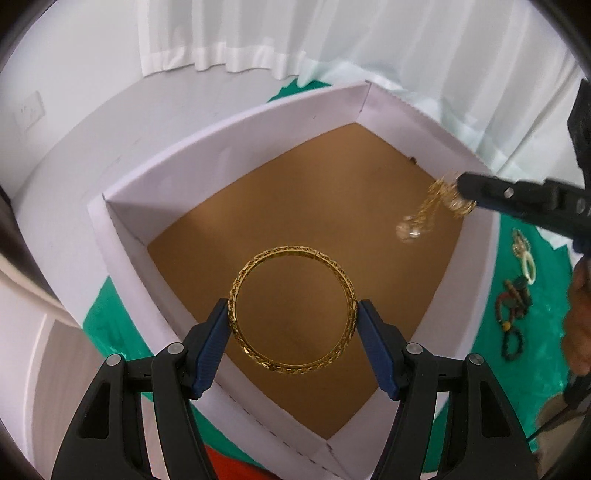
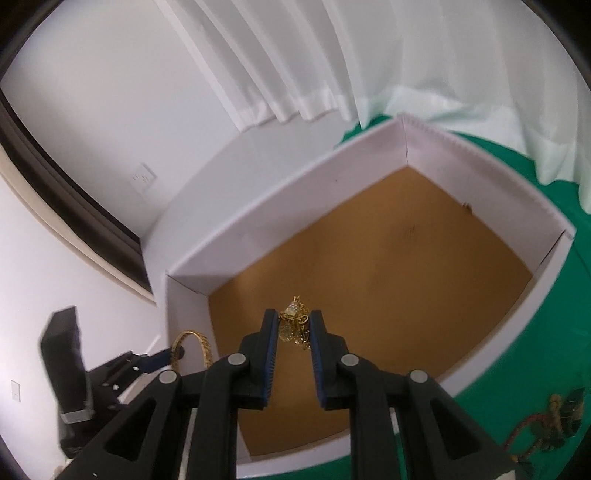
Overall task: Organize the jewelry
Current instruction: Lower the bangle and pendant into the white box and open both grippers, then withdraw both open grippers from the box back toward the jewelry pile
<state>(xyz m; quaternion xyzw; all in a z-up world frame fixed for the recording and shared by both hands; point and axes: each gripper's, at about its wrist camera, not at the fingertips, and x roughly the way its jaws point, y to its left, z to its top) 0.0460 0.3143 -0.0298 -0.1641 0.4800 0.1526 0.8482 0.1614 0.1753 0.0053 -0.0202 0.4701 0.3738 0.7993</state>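
My left gripper (image 1: 293, 314) is shut on a gold bangle (image 1: 293, 312), holding it flat above the brown floor of a white-walled box (image 1: 229, 133). My right gripper (image 2: 293, 325) is shut on a bunched gold necklace (image 2: 295, 325) over the same box (image 2: 280, 206). In the left wrist view the right gripper (image 1: 461, 192) comes in from the right with the necklace (image 1: 428, 210) and its pendant dangling above the box floor. In the right wrist view the left gripper (image 2: 177, 352) and bangle (image 2: 194, 349) show at the box's near left corner.
The box stands on a green cloth (image 2: 554, 295). More jewelry, dark bead bracelets and a pale ring (image 1: 517, 295), lies on the cloth right of the box; it also shows in the right wrist view (image 2: 550, 424). White curtains (image 1: 221, 33) hang behind. A small dark speck (image 1: 412, 159) lies by the box's far wall.
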